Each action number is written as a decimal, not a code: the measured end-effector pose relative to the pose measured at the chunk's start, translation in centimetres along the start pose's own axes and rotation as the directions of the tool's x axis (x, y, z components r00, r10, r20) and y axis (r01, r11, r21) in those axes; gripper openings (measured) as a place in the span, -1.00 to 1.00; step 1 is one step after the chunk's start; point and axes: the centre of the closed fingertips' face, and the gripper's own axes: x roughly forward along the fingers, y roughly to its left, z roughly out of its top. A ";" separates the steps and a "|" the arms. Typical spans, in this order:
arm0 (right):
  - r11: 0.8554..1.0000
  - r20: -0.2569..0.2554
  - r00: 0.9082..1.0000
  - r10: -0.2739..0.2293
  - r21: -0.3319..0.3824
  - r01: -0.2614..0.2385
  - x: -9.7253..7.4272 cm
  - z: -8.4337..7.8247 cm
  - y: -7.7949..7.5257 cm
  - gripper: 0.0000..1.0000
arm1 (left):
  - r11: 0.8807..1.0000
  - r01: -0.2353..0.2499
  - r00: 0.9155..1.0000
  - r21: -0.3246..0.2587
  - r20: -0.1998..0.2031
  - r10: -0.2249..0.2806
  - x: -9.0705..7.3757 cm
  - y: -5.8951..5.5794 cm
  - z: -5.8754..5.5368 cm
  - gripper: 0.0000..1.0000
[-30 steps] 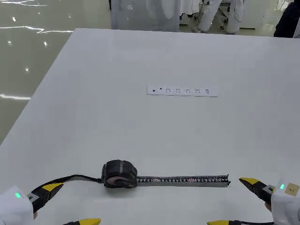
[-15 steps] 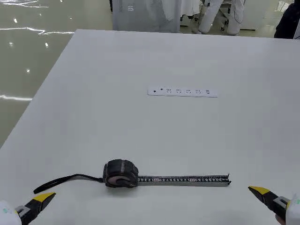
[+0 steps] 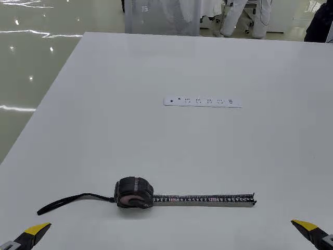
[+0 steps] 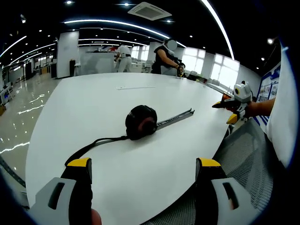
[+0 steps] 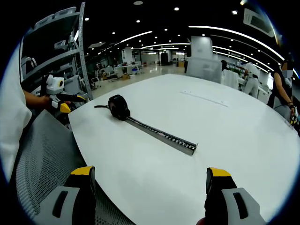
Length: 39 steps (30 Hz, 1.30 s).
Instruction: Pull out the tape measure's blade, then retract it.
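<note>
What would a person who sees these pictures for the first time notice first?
The eye goes first to the black tape measure lying near the front edge of the big white table, with its blade pulled out flat to one side and a black strap trailing to the other. Next come the left gripper and the right gripper, both open with yellow tips, one off each end, touching nothing.
</note>
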 end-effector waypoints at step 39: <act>1.000 -0.019 1.000 0.004 0.003 -0.004 0.3 -0.6 0.0 0.98 | 1.000 0.014 1.000 -0.007 0.000 -0.014 0.4 -1.1 0.5 0.72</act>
